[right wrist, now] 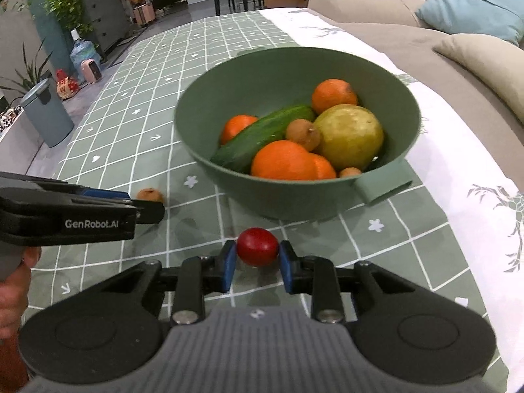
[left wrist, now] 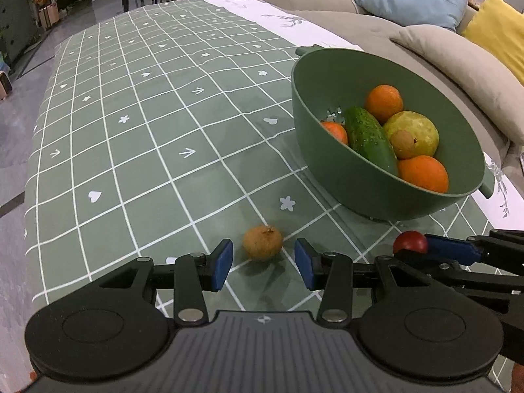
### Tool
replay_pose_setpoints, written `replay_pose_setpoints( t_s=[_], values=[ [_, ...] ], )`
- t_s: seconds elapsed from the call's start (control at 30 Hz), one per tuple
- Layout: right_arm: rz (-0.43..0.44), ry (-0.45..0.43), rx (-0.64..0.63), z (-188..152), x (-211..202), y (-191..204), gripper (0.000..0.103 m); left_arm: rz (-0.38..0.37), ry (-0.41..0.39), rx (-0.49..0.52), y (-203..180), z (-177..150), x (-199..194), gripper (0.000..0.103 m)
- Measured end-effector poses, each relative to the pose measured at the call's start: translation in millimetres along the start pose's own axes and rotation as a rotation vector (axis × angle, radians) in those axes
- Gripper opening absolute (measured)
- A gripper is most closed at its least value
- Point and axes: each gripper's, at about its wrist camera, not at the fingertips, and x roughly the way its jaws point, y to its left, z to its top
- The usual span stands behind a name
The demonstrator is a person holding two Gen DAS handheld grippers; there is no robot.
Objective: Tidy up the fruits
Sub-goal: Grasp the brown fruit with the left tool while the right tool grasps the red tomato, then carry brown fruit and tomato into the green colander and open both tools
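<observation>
A green bowl on the checked tablecloth holds oranges, a cucumber, a yellow-green pear and small brown longans. A loose brown longan lies on the cloth between the fingers of my open left gripper, without touching them. My right gripper has its blue pads on both sides of a red cherry tomato, just in front of the bowl. The tomato and right gripper also show in the left wrist view.
The green checked cloth covers the table to the left and behind. A beige sofa with blue and yellow cushions runs along the right edge. A grey bin and plants stand on the floor at far left.
</observation>
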Motion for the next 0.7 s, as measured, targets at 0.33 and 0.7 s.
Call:
replay_pose_setpoints(
  t_s=[0.33,0.7],
  values=[
    [-0.005,0.001,-0.008,1,2,-2,0.024,-0.001,0.028,-0.006,2,0,5,0.03],
    [0.001,-0.016,-0.042,-1,-12,5,0.024,-0.031,0.005,-0.025,-3,-6,-28,0.03]
  ],
)
